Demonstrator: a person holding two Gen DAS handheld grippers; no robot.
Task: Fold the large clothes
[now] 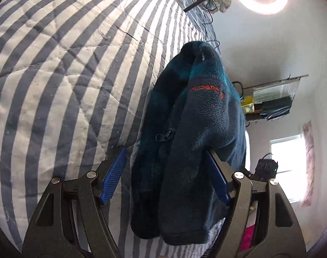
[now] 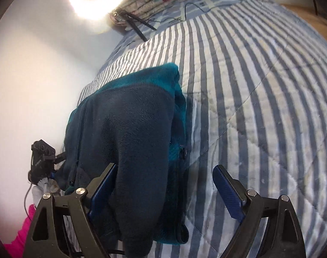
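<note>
We see the left gripper (image 1: 167,172) spread wide, its blue pads apart; the folded navy and teal fleece jacket (image 1: 191,129) lies between them, brushing the right-hand pad but not pinched. It tilts down toward the striped quilt (image 1: 56,75). The right gripper (image 2: 163,189) is likewise wide open, angled down, with the jacket (image 2: 131,129) against its left-hand pad and the other pad clear over the quilt (image 2: 260,86). The jacket rests near the bed's edge.
</note>
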